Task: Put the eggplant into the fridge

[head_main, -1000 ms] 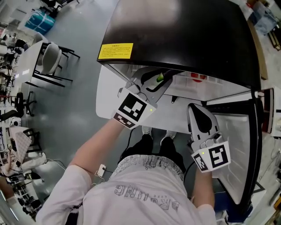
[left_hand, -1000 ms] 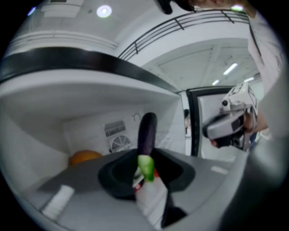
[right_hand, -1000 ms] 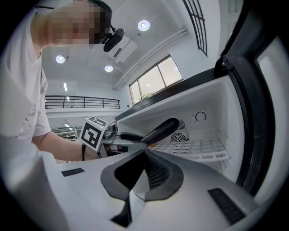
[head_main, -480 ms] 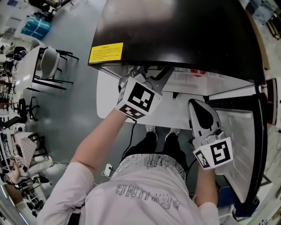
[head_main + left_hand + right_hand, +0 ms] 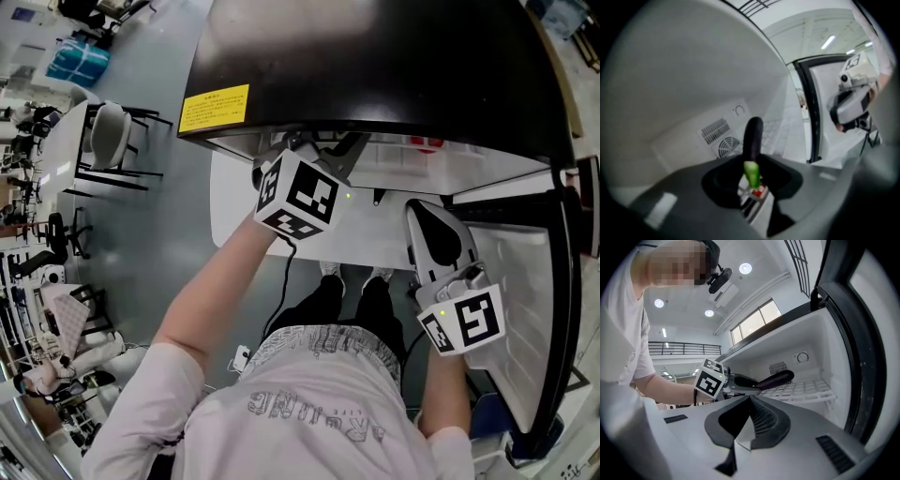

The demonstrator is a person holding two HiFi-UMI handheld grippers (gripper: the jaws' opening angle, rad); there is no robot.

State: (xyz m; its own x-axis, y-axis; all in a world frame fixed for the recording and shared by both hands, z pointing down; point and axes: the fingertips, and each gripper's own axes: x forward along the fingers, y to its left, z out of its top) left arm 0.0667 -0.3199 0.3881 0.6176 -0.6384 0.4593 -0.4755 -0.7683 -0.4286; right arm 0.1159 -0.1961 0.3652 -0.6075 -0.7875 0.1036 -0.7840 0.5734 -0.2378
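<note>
The left hand-held gripper [image 5: 751, 177] is closed on the eggplant [image 5: 753, 136]. Its grey, smooth-moulded jaws are set partly apart, with their dark pads clamped near the short green stem [image 5: 751, 171]. The eggplant is long, slim and glossy, a purple so dark that it looks nearly black. It sticks out past the jaw tips into the open compartment of the fridge [image 5: 375, 56]. In the right gripper view it is seen lying nearly level above a white wire shelf [image 5: 806, 389]; whether it touches the rack cannot be told. A cube [image 5: 300, 192] printed with black-and-white square markers is carried on this gripper.

The compartment is lined in smooth white plastic. A slotted vent [image 5: 715, 130], a round fan grille [image 5: 727, 146] and a small round dial [image 5: 802, 357] are set into its back wall.

The right hand-held gripper [image 5: 750, 399] is held outside the compartment, just beside the open door [image 5: 525, 309]. Its jaws are brought together at the tips, one of them with a ribbed inner pad, and nothing is held between them.

The outer shell of the fridge is glossy black, and a yellow rectangular label [image 5: 215, 106] is stuck near one edge.
</note>
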